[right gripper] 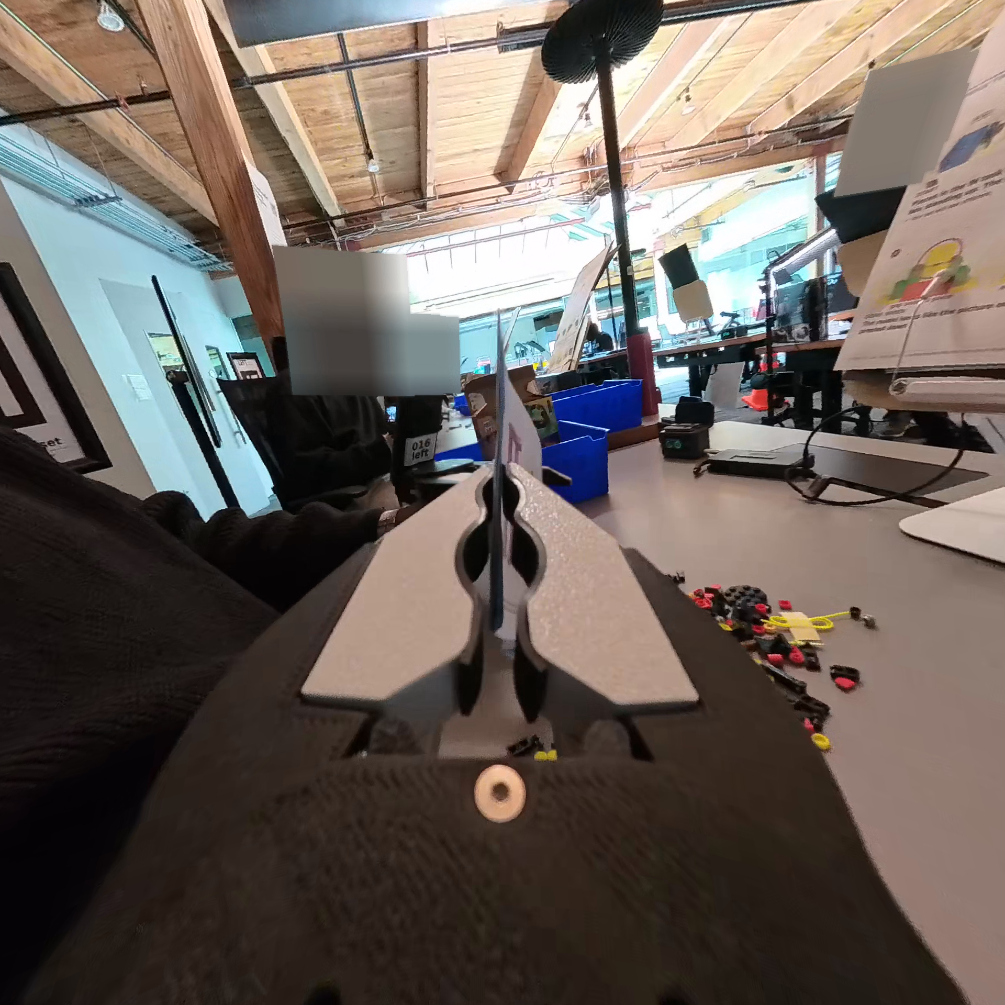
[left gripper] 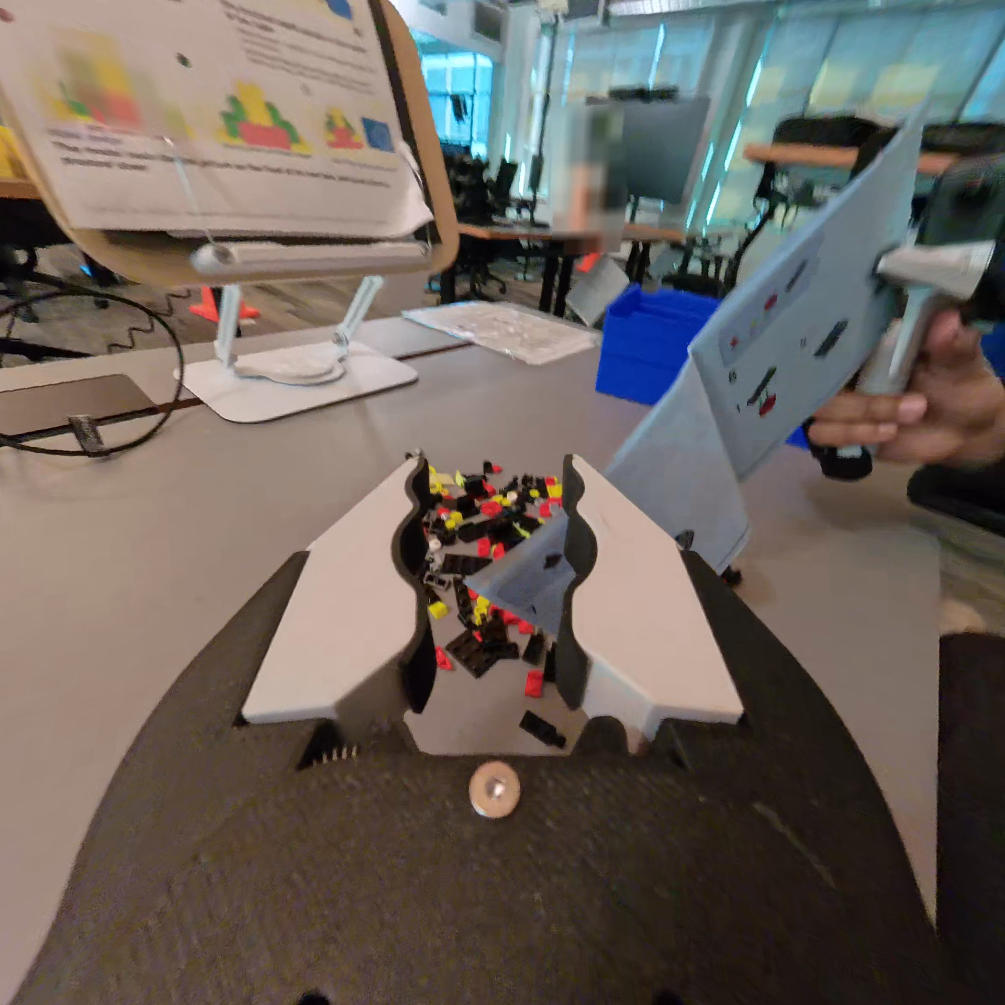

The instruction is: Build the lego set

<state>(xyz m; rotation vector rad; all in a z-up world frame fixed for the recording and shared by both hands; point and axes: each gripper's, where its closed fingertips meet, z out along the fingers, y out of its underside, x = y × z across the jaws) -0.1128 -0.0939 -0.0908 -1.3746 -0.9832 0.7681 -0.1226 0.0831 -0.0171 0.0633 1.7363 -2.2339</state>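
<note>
A pile of small black, red and yellow lego pieces [left gripper: 484, 544] lies on the grey table [left gripper: 190, 544]. My left gripper [left gripper: 492, 467] is open just above the table, its fingers on either side of the pile. My right gripper [left gripper: 924, 277], held in a hand, is shut on a grey printed paper sheet or bag [left gripper: 788, 348]. The sheet hangs tilted, and its lower corner reaches in beside my left gripper's right finger. In the right wrist view the gripper [right gripper: 499, 478] clamps the sheet [right gripper: 508, 429] edge-on, and the pile [right gripper: 761, 625] lies to its right.
An instruction page on a stand [left gripper: 217, 109], with a white base [left gripper: 304, 380], stands at the back left, beside a looped black cable [left gripper: 136, 380]. A clear plastic bag [left gripper: 506, 332] and blue bins [left gripper: 647, 348] sit behind. A person in black [right gripper: 326, 435] sits across. My hands' fingertips stand some 20 cm from each other.
</note>
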